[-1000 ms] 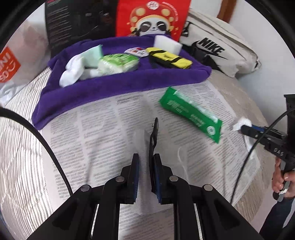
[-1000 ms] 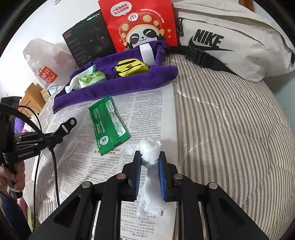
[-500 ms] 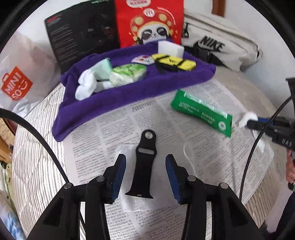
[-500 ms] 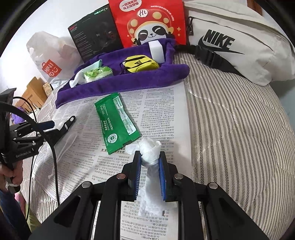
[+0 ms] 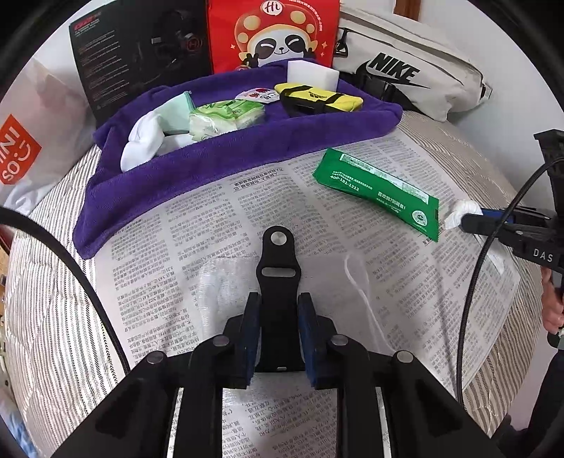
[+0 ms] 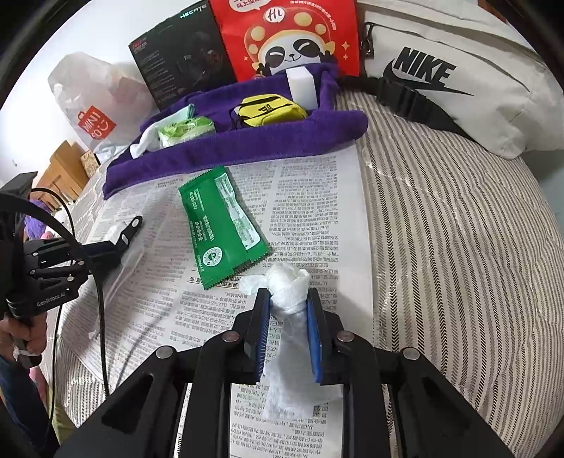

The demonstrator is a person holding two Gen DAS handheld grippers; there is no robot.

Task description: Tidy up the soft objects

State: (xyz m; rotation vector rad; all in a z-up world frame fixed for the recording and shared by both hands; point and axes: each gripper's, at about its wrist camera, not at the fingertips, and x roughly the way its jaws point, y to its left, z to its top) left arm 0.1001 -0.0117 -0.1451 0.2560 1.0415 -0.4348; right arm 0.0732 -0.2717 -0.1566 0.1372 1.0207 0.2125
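Observation:
A black watch strap [image 5: 278,267] lies flat on the newspaper [image 5: 218,225], between the pads of my left gripper [image 5: 279,306]. The jaws are closing and the pads press on the strap's two edges. My right gripper [image 6: 288,299] holds a knotted white tissue wad [image 6: 287,282] just above the paper; its jaws are opening slightly with the pads still on the wad. A green sachet [image 6: 222,225] lies between the two grippers. The purple towel [image 5: 246,148] at the back holds a white sock, a green tissue pack, a yellow pouch and a white sponge.
Behind the towel stand a red panda bag [image 5: 273,31] and a black box [image 5: 141,53]. A white Nike bag [image 6: 458,81] lies at the back right, a Miniso bag [image 5: 21,155] at the left. A white string loop [image 5: 359,282] and clear plastic lie on the paper.
My left jaws opened, letting the strap drop flat, then closed again across its width. The left view rose and tilted a little. The right gripper kept the tissue wad.

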